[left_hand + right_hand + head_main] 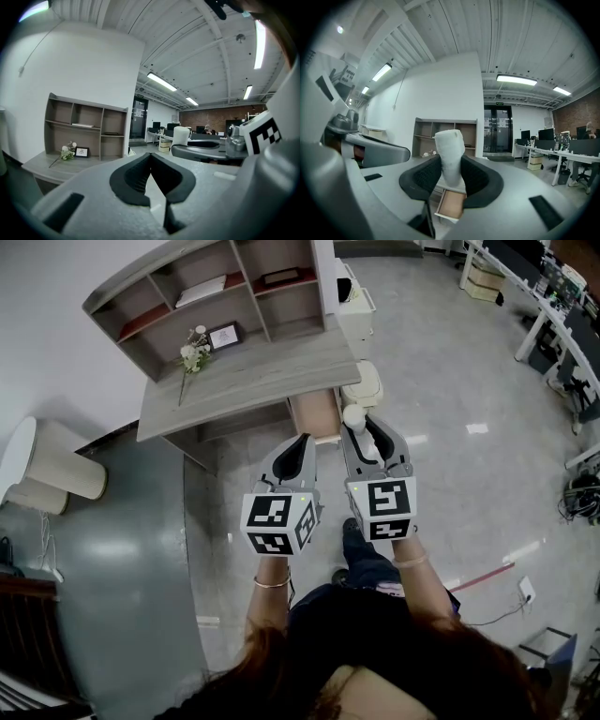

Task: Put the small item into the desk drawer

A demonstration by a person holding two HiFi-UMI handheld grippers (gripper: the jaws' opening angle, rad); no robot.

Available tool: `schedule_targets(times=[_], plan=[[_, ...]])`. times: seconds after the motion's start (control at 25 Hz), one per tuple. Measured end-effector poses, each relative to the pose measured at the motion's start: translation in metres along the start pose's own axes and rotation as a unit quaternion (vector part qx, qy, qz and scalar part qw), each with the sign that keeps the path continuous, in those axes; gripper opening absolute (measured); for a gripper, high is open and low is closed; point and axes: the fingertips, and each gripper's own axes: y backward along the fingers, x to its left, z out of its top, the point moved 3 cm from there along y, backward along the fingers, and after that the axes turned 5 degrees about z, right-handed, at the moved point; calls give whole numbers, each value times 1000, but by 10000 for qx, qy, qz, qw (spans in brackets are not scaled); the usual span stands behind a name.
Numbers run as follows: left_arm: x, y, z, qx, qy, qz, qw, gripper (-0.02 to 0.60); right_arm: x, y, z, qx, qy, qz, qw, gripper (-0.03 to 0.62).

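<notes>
Your right gripper is clamped partway open on the small white cylindrical item, held upright and lined up short of the open light-wood desk drawer, probably for a straight drop-in, while your left gripper idles closed and empty.

Your left tool has its jaws closed tip to tip, with nothing between them. Beyond it, to the left, stands the desk. It carries a shelf unit, a sprig of white flowers and a small framed picture just beside the flowers. At the right your right tool shows side-on, with a small white item standing up at its tip.
</notes>
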Motion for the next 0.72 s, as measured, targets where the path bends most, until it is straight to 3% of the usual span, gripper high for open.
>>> schedule_targets(times=[0.72], plan=[[46,-114,5,-219,370,656,9969,15,-53,-114,-22,265,244,636,9973,126]])
